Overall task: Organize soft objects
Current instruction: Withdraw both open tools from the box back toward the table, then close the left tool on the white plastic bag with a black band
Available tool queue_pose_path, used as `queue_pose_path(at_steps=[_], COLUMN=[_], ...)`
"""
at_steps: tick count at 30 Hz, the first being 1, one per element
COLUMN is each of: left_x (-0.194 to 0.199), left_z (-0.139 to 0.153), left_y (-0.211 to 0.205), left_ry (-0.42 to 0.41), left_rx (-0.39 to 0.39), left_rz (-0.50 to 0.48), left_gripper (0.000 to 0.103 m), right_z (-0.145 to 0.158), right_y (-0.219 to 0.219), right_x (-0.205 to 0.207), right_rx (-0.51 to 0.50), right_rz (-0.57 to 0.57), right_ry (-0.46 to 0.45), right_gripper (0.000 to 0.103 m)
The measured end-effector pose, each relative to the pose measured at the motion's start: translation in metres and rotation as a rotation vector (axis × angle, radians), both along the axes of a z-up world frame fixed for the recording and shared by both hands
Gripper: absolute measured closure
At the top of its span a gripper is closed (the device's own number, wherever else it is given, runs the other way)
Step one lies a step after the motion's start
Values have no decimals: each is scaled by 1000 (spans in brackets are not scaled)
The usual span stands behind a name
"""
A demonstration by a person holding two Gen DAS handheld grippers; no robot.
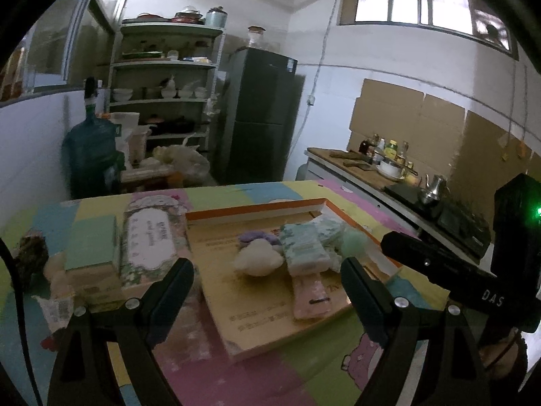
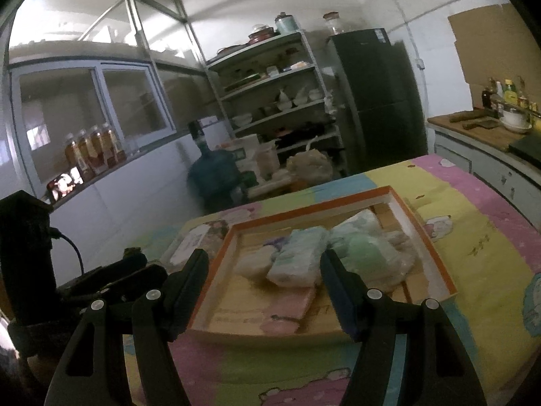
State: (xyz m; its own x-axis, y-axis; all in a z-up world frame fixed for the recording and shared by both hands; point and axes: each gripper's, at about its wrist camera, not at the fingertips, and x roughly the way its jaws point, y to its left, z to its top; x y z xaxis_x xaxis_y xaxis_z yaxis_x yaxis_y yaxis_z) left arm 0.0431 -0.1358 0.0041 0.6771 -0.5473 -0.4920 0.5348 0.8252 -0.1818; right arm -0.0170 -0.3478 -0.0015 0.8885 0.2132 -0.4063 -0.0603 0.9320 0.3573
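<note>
Soft packs and puffs already fill the far end of the shallow cardboard box (image 1: 257, 304) with the orange rim, which lies in the middle of the table (image 1: 209, 372) on its pastel cartoon mat. Inside the box I see a mint tissue pack (image 1: 304, 250) lying over a pink pack (image 1: 309, 292), a cream plush (image 1: 258, 260), a purple piece (image 1: 257, 237) behind it and a pale green puff (image 1: 355, 242) beside crinkled bags near the right wall.

Outside the box, to its left, some things look unsorted: a flowered wipes pack (image 1: 152, 240) touching the box edge, a green-topped carton (image 1: 91, 245) beside that, and a dark bundle (image 1: 30, 250) at the table's far left. I judge the job more than half done, with those left to gather, if they count as soft.

My left fingers (image 1: 267, 279) stand wide apart and hold nothing, hovering short of the box; my right fingers (image 2: 263, 270) are likewise spread and empty, aimed at the box (image 2: 216, 294) from nearly the same side.

Around us is a dim kitchen: a dark fridge (image 1: 263, 111), a crowded shelf rack (image 1: 162, 81), a blue water jug (image 1: 89, 145) and a counter (image 1: 355, 165) with bottles.
</note>
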Motion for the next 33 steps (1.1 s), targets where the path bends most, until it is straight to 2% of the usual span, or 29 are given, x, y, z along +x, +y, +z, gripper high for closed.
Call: queue_pose_path(at_steps=[6,26,33], left_x=[-3,-14,-8], left_z=[-1,-16,-29], left_y=[20,105,131], left_ry=[0,20,59], left_rx=[20,20,18], left_rz=[45,231,293], left_gripper=[14,14,14], right_z=[1,-4,-7], right_y=[17,72,91], right_x=[0,18,26], right_rx=[1,-9,-22], right_rz=[28,154,195], right_ry=[-1,29,42], right_gripper=[29,28,28])
